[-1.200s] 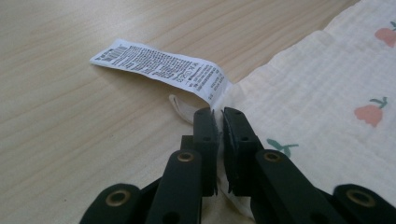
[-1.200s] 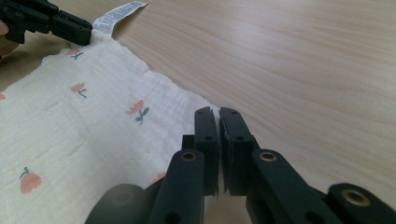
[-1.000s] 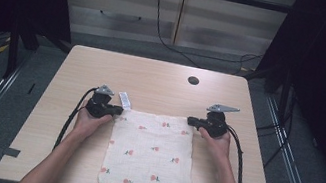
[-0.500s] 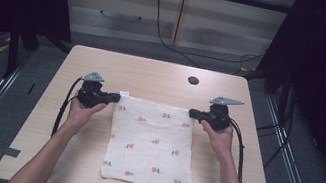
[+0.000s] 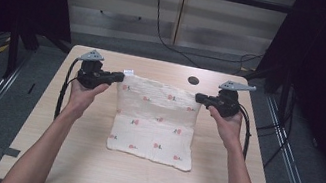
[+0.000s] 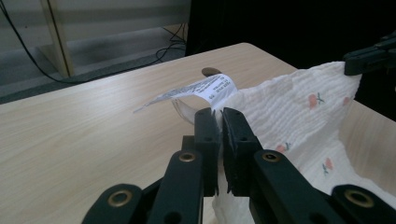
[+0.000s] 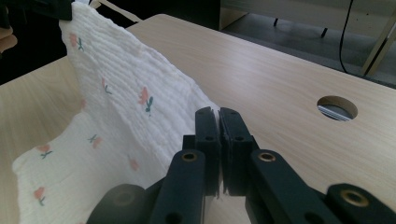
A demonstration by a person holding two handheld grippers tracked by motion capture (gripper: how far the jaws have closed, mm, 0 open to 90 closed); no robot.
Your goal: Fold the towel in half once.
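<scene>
Clearly both grippers' fingers clamp the cloth [image 5: 156, 120]'s far corners; near edge rests on table [image 5: 87, 164].

Wood table [image 5: 88, 159] (w/ round hole [image 5: 193, 80])

Both forearms are stretched forward and held apart. The left tongs [image 5: 120, 77] and the right tongs [image 5: 199, 98] are raised, turned inward toward each other, with jaws pressed together.

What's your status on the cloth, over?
Left gripper and right gripper each shut on a far corner of the cloth. Far edge lifted, near edge on table. Nothing in the way.
</scene>
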